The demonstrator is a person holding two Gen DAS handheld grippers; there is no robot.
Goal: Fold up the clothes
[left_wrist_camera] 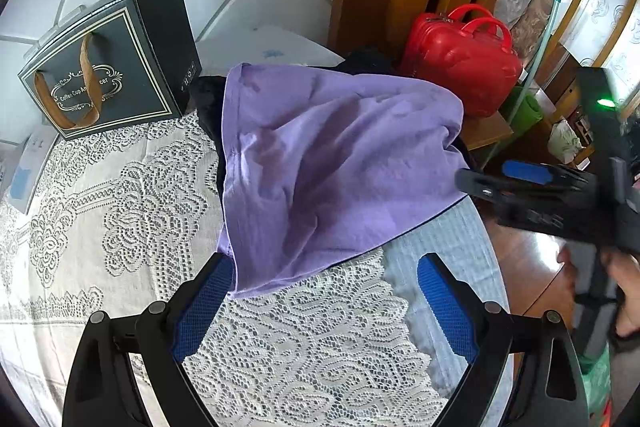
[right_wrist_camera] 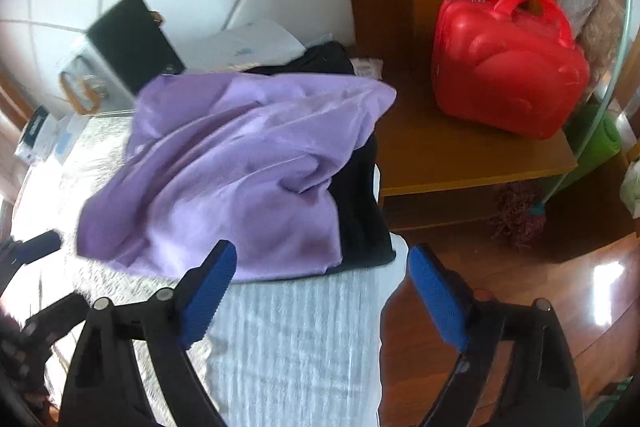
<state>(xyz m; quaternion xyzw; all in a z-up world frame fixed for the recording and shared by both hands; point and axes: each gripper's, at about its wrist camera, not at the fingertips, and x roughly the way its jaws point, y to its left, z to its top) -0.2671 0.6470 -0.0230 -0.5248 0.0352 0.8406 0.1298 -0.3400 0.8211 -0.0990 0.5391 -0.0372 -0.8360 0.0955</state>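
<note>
Two grippers, both empty. Left gripper [left_wrist_camera: 326, 303]: jaws wide, its left pad at the near corner of the purple garment [left_wrist_camera: 320, 163], which lies rumpled ahead of both jaws on the lace-covered surface [left_wrist_camera: 132, 195]. Right gripper [right_wrist_camera: 322, 297]: jaws wide, garment hem just beyond the tips. Black garment [right_wrist_camera: 362, 223] underneath: risk of pinching both layers, or the lace. Red case [right_wrist_camera: 508, 83] well right, no hazard.

Lilac garment [left_wrist_camera: 336, 163], thin and rumpled, loosely folded over with a darker patch mid-cloth. Lies atop a black garment [right_wrist_camera: 360, 211] at the table's far right edge.
</note>
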